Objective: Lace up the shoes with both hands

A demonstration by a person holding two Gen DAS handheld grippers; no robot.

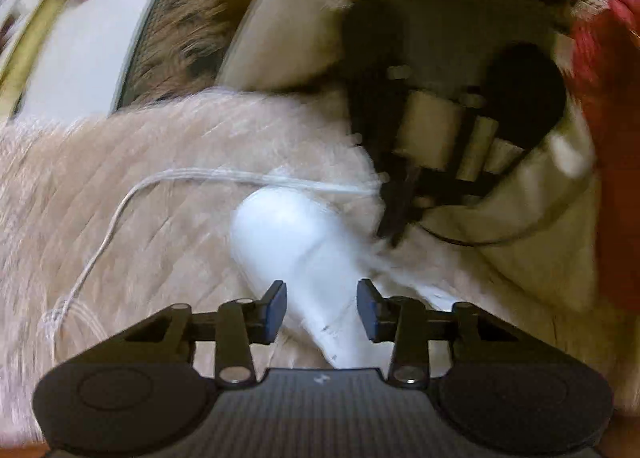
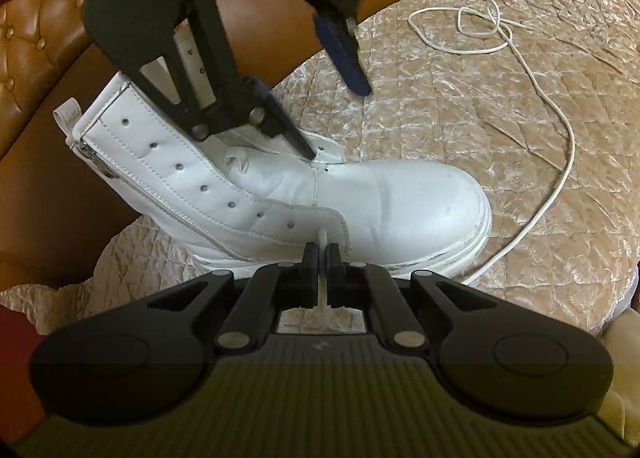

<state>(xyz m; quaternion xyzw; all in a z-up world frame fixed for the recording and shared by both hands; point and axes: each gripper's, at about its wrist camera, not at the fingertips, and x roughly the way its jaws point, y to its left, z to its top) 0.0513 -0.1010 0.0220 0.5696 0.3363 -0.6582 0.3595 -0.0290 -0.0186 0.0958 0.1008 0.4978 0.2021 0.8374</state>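
One white boot stands upright on a round worktop that has a shiny beige crinkled cloth over it. In the right wrist view its toe points to the right and its tall top leans to the left. A zip runs down the side that faces us. A row of small lace holes runs along the flap, and they look bare.

A long white lace lies on the cloth. One end sits far off in a loose tangle of loops. From there it runs down past the toe of the boot and goes under the sole edge.

The right gripper is low, just beside the near side of the boot. Its two fingers are pressed close together, pinching a short white lace tip that sticks up near the lowest hole.

The left gripper comes down from above, over the open front of the boot. Its fingers are spread wide apart and hold nothing. One finger tip touches the boot near the bottom of the tongue. The other finger hangs in the air over the cloth.

The left wrist view is very blurry. It shows the white boot between the spread fingers, the lace on the cloth, and the right gripper beyond the boot.

A brown padded seat with buttons stands behind the worktop.
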